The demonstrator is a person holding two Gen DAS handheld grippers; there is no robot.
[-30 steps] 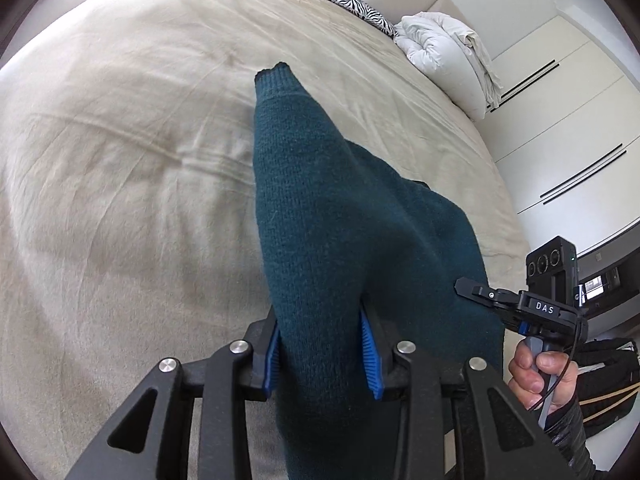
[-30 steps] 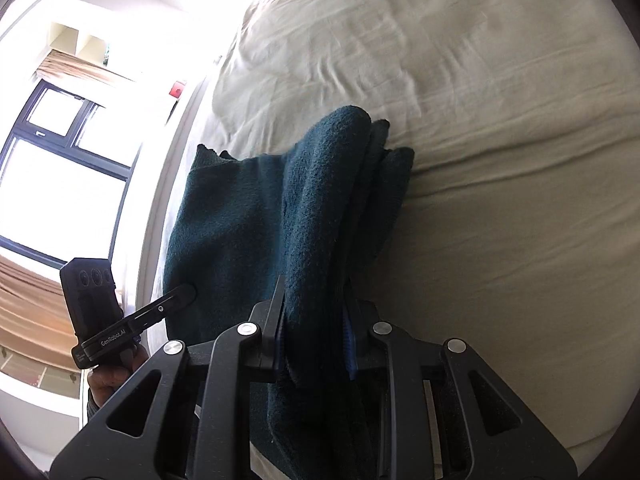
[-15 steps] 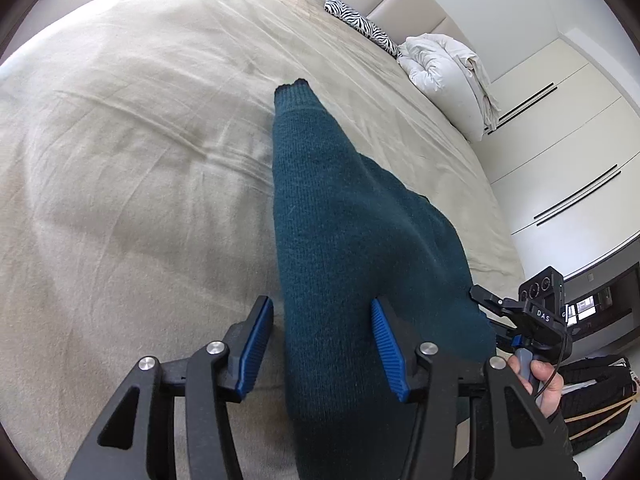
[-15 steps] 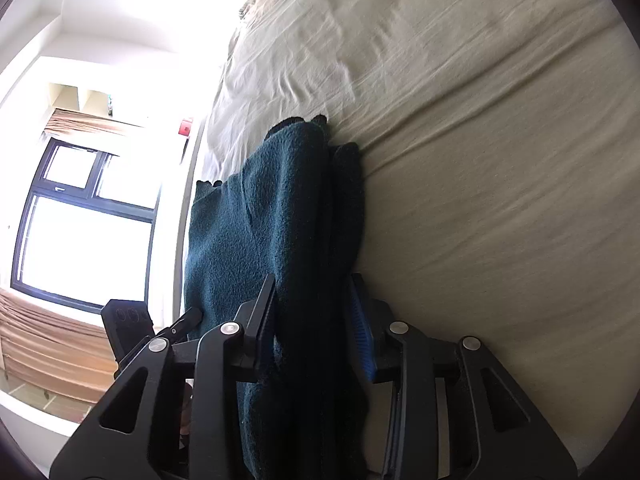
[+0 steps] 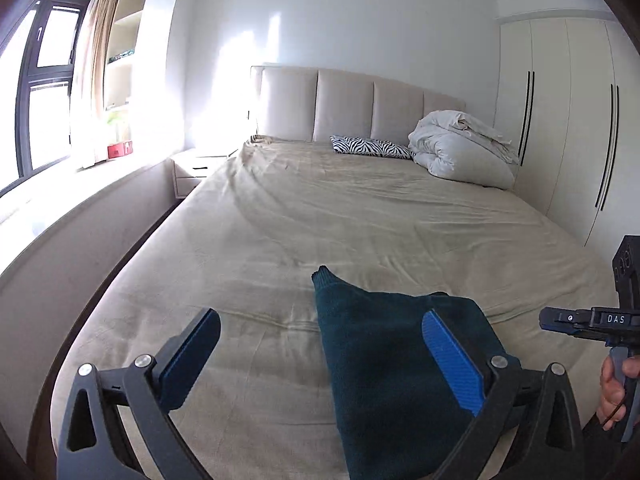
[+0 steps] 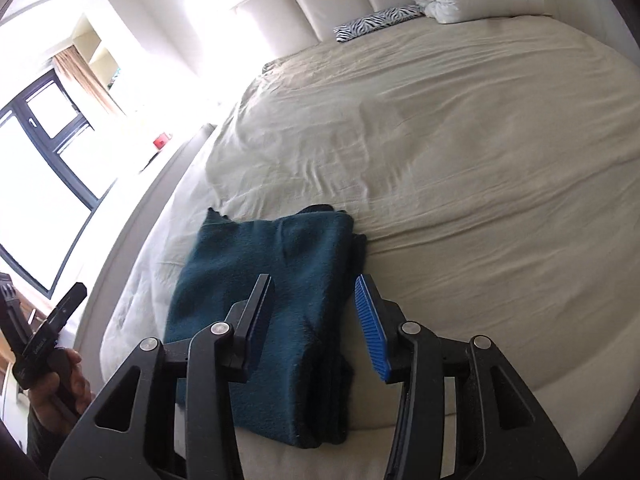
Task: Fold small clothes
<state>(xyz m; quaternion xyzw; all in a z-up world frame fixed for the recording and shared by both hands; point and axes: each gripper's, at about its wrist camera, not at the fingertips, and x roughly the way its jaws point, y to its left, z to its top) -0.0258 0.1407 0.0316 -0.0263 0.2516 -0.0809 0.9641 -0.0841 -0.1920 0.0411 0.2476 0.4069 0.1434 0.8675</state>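
A dark teal knit garment [image 5: 384, 364] lies folded flat on the beige bed sheet [image 5: 320, 220] near the foot of the bed; it also shows in the right wrist view [image 6: 272, 292]. My left gripper [image 5: 320, 344] is open wide and raised above the garment's left side, holding nothing. My right gripper [image 6: 314, 308] is open just above the garment's near right edge, holding nothing. Each gripper shows at the edge of the other's view, the right gripper [image 5: 576, 322] at right and the left gripper [image 6: 52, 320] at left.
A zebra-print pillow [image 5: 370, 147] and a bundled white duvet [image 5: 460, 152] lie by the padded headboard [image 5: 344, 110]. White wardrobes [image 5: 568, 120] stand on the right. A window [image 5: 36, 92], sill and nightstand [image 5: 196, 170] are on the left.
Both grippers opened and let go of the teal garment, which now lies flat on the bed. Both have lifted and tilted up, showing the room.
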